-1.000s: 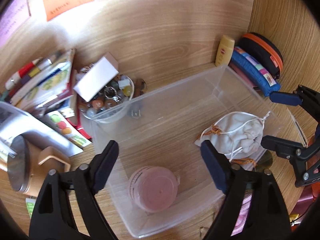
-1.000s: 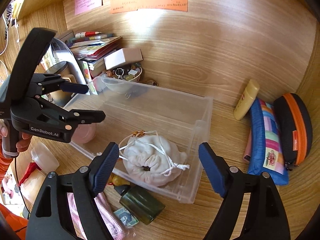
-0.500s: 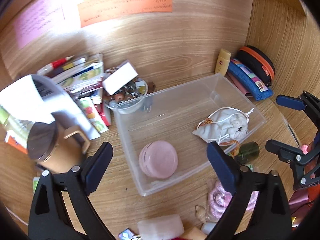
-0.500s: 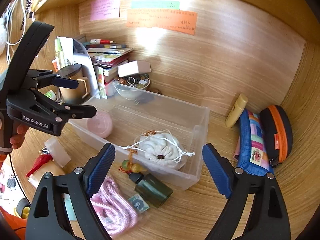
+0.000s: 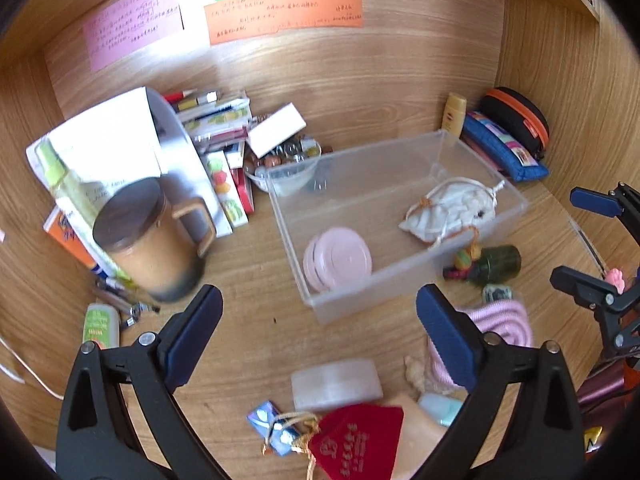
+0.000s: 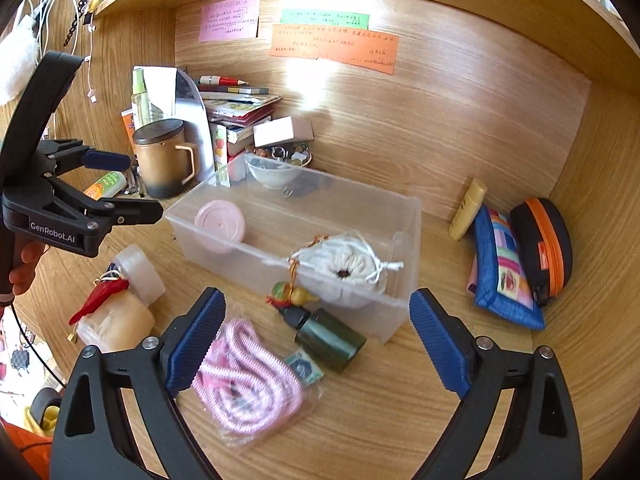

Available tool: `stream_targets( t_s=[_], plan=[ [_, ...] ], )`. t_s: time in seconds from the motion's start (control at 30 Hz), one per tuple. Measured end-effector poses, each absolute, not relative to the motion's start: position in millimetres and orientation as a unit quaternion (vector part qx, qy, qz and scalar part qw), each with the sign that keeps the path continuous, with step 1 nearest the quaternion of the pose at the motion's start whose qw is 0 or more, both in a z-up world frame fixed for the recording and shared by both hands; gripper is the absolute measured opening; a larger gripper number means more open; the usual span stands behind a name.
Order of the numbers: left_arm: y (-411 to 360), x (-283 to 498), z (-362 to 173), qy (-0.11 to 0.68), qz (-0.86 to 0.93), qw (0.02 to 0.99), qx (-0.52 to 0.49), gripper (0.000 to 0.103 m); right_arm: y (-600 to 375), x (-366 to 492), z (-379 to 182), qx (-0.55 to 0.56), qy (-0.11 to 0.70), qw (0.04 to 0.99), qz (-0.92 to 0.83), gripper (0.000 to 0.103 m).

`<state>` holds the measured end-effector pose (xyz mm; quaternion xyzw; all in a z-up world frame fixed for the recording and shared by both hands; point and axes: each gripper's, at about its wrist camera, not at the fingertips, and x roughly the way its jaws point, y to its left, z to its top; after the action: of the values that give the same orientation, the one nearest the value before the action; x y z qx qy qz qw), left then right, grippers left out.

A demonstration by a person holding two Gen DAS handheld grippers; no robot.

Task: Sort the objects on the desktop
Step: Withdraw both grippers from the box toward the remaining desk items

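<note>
Clear plastic bin sat mid-desk, holding pink jar and white drawstring pouch. Near bin, unsorted: green bottle, pink rope, red pouch. Left gripper, right gripper: jaws just widened, empty.

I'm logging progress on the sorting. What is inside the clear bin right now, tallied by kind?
Inside the clear bin:
White drawstring pouch: 1
Pink round lidded container: 1
Total: 2

Pouch and round lid in bin; bottle before it
</note>
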<state>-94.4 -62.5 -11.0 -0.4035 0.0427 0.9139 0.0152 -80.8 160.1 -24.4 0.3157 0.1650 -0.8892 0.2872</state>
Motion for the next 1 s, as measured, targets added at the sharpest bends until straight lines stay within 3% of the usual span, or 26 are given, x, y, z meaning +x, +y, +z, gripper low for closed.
stream_targets(
  t_s=[0.63,1.0],
  plan=[
    [-86.6,-31.1,-60.8,-0.014,0.895,0.004,-0.446,0.099,160.4,-54.2,-71.6,0.362,0.167,0.279,-0.874,0.093],
    [-86.6,-14.1,-61.1,-0.035,0.900,0.028,-0.433,0.099,158.5,-61.9,-92.3,0.399,0.133,0.289,-0.860,0.093]
  ],
)
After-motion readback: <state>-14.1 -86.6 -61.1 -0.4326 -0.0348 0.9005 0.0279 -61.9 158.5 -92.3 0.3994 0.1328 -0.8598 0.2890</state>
